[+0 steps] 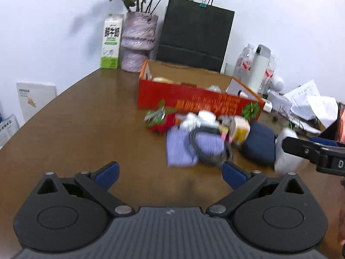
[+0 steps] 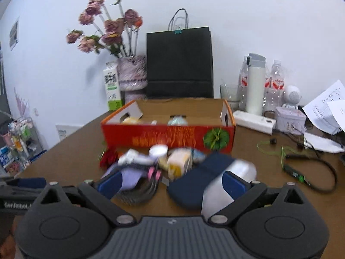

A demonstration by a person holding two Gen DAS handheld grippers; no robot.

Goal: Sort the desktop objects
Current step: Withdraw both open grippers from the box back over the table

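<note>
So the pile (image 2: 163,168) of loose stuff sits on the desk (image 1: 86,129) right in front of the red box (image 2: 168,137), touching or nearly touching its front wall, and it's pretty blurry so I can't name every bit. What I can make out: a navy pouch (image 2: 194,185), a white bottle (image 2: 228,181) lying tilted at the pouch's right end, a purple cloth (image 1: 179,149) and a red flower (image 1: 160,123) off to the left side. The bottle is the one that matters, I think. It lies just ahead of the right gripper (image 2: 172,183), close in by its right finger, long axis running roughly away from the camera and leaning left. That gripper's jaws are wide apart with nothing between them. The left gripper (image 1: 170,176) is also spread and empty, hanging over bare desk with the cloth ahead and a bit to its right. So the right hand is clearly nearer the bottle and pouch, left is nearer the cloth. The box already has a few things inside, so my guess is sorting is underway, not near done.
</note>
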